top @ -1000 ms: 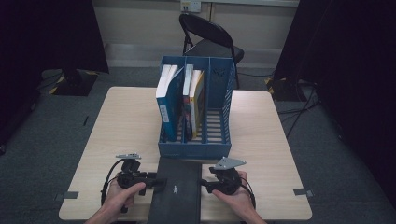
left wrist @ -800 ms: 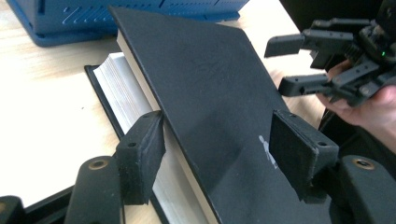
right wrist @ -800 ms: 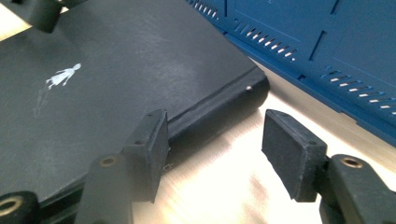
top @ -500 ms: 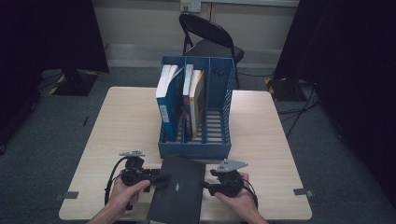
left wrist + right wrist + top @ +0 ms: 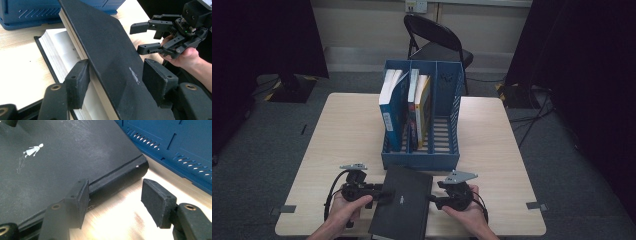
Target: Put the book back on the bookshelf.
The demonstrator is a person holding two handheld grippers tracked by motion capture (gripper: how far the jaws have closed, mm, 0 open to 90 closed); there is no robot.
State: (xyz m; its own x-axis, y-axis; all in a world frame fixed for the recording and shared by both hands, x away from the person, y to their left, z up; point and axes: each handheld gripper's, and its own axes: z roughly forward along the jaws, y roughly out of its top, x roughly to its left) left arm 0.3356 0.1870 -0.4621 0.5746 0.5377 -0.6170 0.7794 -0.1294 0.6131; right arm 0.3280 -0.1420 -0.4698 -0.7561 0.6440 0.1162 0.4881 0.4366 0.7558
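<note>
The black book (image 5: 402,202) at the table's (image 5: 342,135) near edge, before the blue file rack (image 5: 422,160), looks heavy, stiff-covered and floppy, so with your left gripper (image 5: 113,82) spread astride its lifted cover and your right gripper (image 5: 113,202) spread at the spine, pinch the whole block near the spine.

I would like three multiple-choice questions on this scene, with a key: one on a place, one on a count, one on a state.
1. Where does the black book lie?
A) inside the holder
B) on the table, in front of the holder
C) on the chair

2. How many compartments has the blue holder?
A) two
B) three
C) five

3. The holder's right compartment is:
A) empty
B) holding one book
C) packed full

Key: 1 B, it lies on the wood at the holder's front; 2 B, two dividers make three; 3 A, its slatted floor is bare.
</note>
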